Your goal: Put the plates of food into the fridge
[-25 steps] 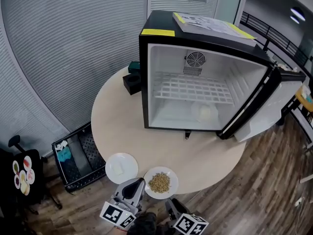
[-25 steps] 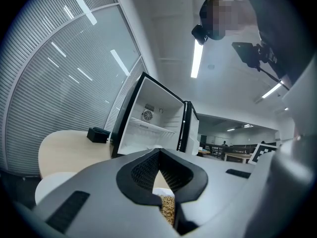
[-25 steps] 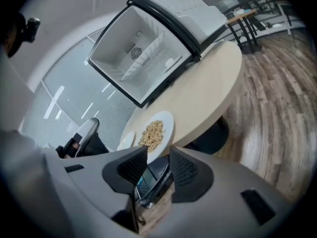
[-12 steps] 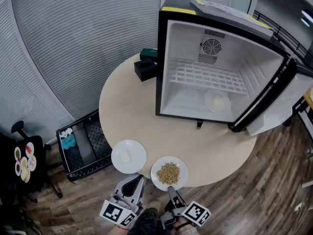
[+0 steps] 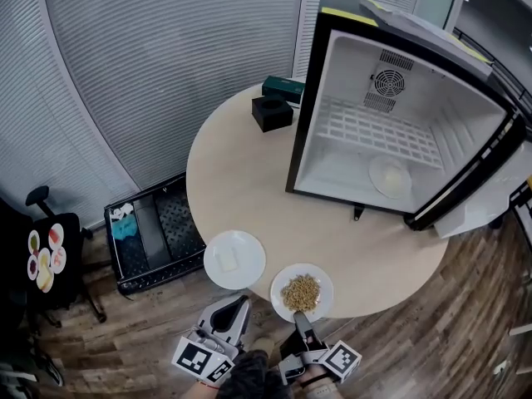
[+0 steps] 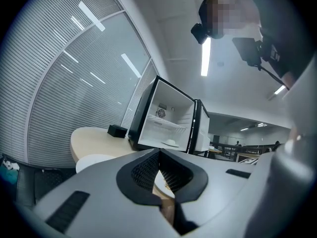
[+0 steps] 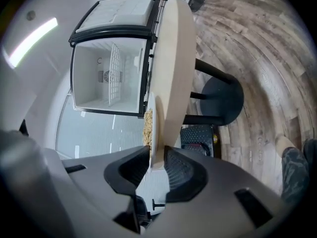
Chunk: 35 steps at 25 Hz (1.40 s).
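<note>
Nearest, at the bottom of the head view, the left claw (image 5: 239,303) hangs just short of the round surface (image 5: 249,181) with its jaws closed tip to tip and nothing between them; its own view shows the same. Beside it the right claw (image 5: 301,319) is rolled onto its side, jaws a little apart and just closing, astride the near rim of the plate of grain (image 5: 278,294). In the right gripper view that rim and the surface's edge sit together in the gap, and the pads do not clearly pinch. This plate rests at the surface's very edge. Just to its left, a white plate (image 5: 213,260) carrying a pale piece also lies near the edge. Off the surface to the left, a black crate (image 5: 154,239) stands on the wooden floor. Farther back, the fridge (image 5: 320,98) stands with its door (image 5: 490,198) swung wide to the right, a wire shelf (image 5: 378,135) across it and a third plate (image 5: 391,175) on its floor. Left of the fridge sit a black box (image 5: 272,112) and, behind it, a green box (image 5: 283,87).
</note>
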Tool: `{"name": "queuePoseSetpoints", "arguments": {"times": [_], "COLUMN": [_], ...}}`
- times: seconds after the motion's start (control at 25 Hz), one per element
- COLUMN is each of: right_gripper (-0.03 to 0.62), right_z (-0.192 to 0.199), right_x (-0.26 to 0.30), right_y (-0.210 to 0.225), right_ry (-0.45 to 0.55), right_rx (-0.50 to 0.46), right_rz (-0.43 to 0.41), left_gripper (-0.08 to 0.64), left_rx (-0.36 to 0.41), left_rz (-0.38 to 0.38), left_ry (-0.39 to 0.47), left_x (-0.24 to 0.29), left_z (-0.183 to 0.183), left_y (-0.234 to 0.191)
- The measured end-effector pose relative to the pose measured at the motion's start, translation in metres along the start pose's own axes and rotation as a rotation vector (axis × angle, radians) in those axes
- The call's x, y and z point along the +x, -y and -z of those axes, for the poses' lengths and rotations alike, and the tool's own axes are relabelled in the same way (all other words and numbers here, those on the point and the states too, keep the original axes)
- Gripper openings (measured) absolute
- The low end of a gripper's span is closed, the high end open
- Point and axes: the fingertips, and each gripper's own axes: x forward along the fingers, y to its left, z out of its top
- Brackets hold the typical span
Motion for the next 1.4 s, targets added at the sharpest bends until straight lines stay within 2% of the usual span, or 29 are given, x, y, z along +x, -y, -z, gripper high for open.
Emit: {"name": "queuePoseSetpoints", "arguments": {"times": [0.28, 0.44, 0.76, 1.4], "right_gripper": [0.022, 0.018, 0.017, 0.017], "right_z": [0.001, -0.003, -0.019, -0.075], "right_x": [-0.001, 0.001, 0.005, 0.034], "right_y": [-0.007, -0.014, -0.030, -0.093], "right_ry": [-0.019, -0.034, -0.023, 0.052], "right_rx": [-0.002, -0.011, 0.052, 0.066], "right_rz": [-0.024, -0.034, -0.050, -0.069], "left_gripper": [0.006, 0.006, 0.006, 0.006], "left_rx": [-0.006, -0.008, -0.004, 0.014], "left_rz": [0.015, 0.031, 0.056, 0.154], "left_ry": [0.003, 0.004, 0.006, 0.062], "left_x": [0.013, 0.026, 0.053, 0.134], "left_z": [-0.005, -0.008, -0.019, -0.080], "left_y": [-0.002, -0.001, 0.002, 0.008]}}
